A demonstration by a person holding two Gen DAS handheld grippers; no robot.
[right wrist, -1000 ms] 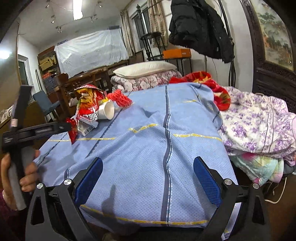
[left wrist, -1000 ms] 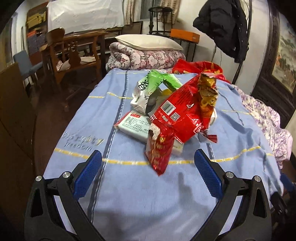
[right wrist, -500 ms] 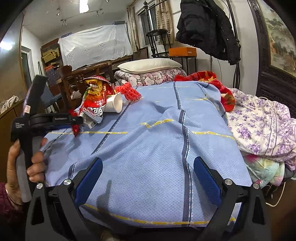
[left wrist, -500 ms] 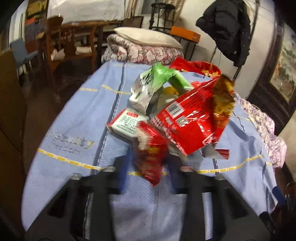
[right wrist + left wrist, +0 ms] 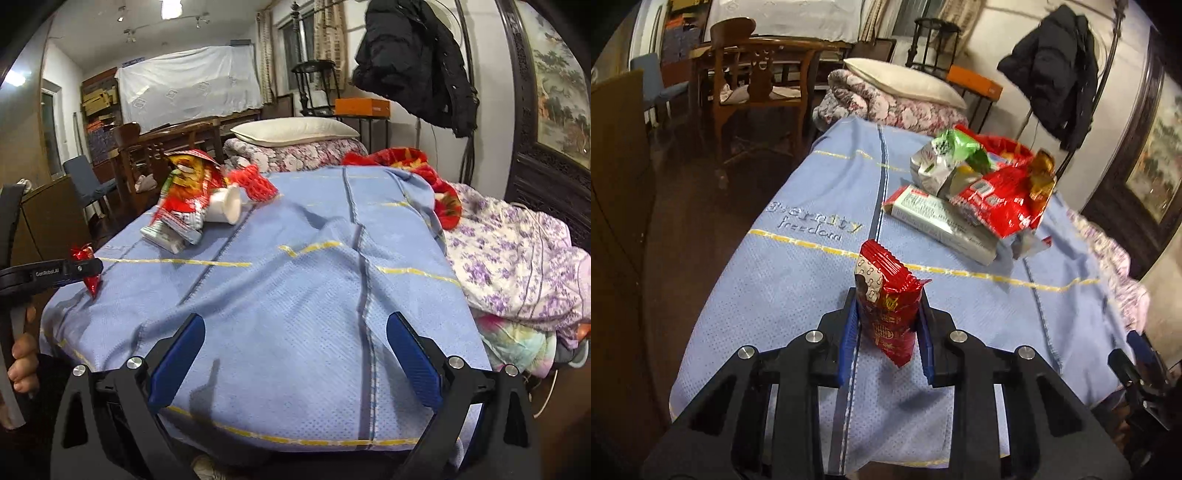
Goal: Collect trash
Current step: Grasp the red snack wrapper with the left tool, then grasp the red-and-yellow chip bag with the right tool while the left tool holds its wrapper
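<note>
with the left gripper (image 5: 888, 325) clamped on the small red wrapper (image 5: 886, 310) and the right gripper (image 5: 295, 362) wide and empty, we should lift it clear of the blue blanket (image 5: 812, 266) without loosening.

Both wrist cameras face the blue bedspread (image 5: 798, 273) (shared), left seemingly nearer.

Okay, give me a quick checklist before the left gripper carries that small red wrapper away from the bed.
1. Left gripper shut on small red wrapper: ok.
2. Wrapper lifted off the blue bedspread: ok.
3. Nothing else caught in the grip: ok.
4. Right gripper open and empty: ok.
5. Rest of the trash pile collected: not ok.
6. Bin for dropping it off in view: not ok.
</note>
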